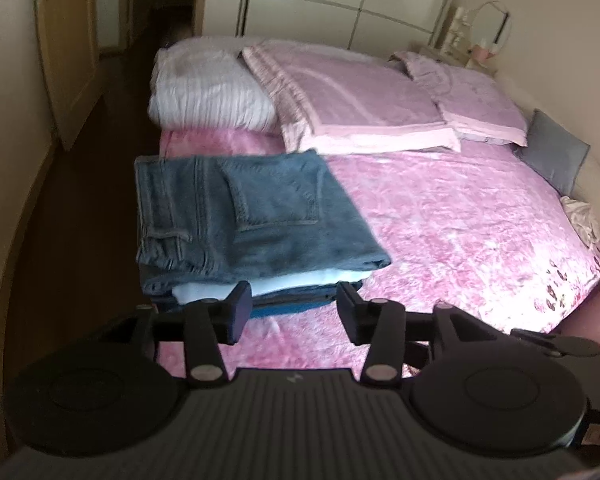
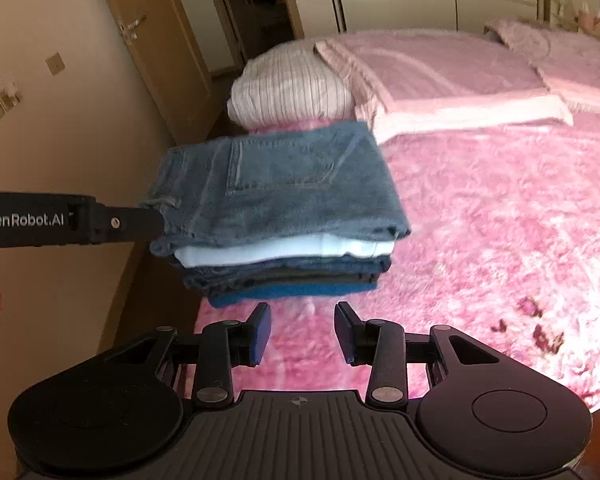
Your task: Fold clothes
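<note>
While both jaws gape empty, the folded clothes stack (image 1: 256, 220) (image 2: 280, 216) lies just ahead, seemingly untouched

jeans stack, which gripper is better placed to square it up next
Probably left: the left gripper has open jaws right at the folded stack near edge, while the right gripper sits farther back.

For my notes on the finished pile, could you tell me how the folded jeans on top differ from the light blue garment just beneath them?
The folded jeans are dark blue denim with a stitched back pocket and seams showing; the light blue garment is pale and plain, only its edge visible. The jeans lie on top, fully exposed, and overhang the pile's right side; the light blue garment is sandwiched between layers. Both are folded flat in one stack on the pink bedspread.
</note>
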